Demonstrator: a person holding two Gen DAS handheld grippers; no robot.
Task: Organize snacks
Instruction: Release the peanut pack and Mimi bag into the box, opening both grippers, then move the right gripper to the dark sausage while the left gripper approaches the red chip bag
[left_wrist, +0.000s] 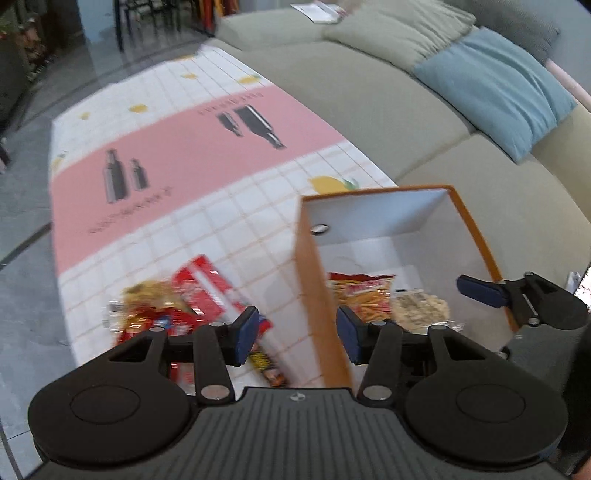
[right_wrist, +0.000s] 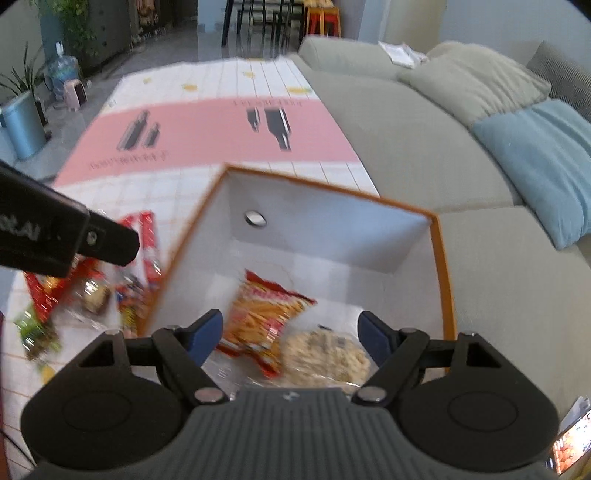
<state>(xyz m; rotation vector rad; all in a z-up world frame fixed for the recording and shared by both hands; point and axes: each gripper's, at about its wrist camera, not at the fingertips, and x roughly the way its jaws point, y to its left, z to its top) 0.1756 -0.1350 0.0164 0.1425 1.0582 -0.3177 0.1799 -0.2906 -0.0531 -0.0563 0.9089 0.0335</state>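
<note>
Both hand-held grippers (left_wrist: 297, 338) (right_wrist: 291, 338) open, empty.

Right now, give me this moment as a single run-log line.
left gripper: open, empty | right gripper: open, empty | orange box: chips bag, rice cracker pack inside | loose snacks: on table beside box

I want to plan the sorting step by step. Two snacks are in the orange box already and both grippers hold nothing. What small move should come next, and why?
Probably move the left gripper, open and empty, toward the loose snack packets on the table beside the orange box. Only the fries bag and rice cake pack lie inside.
</note>
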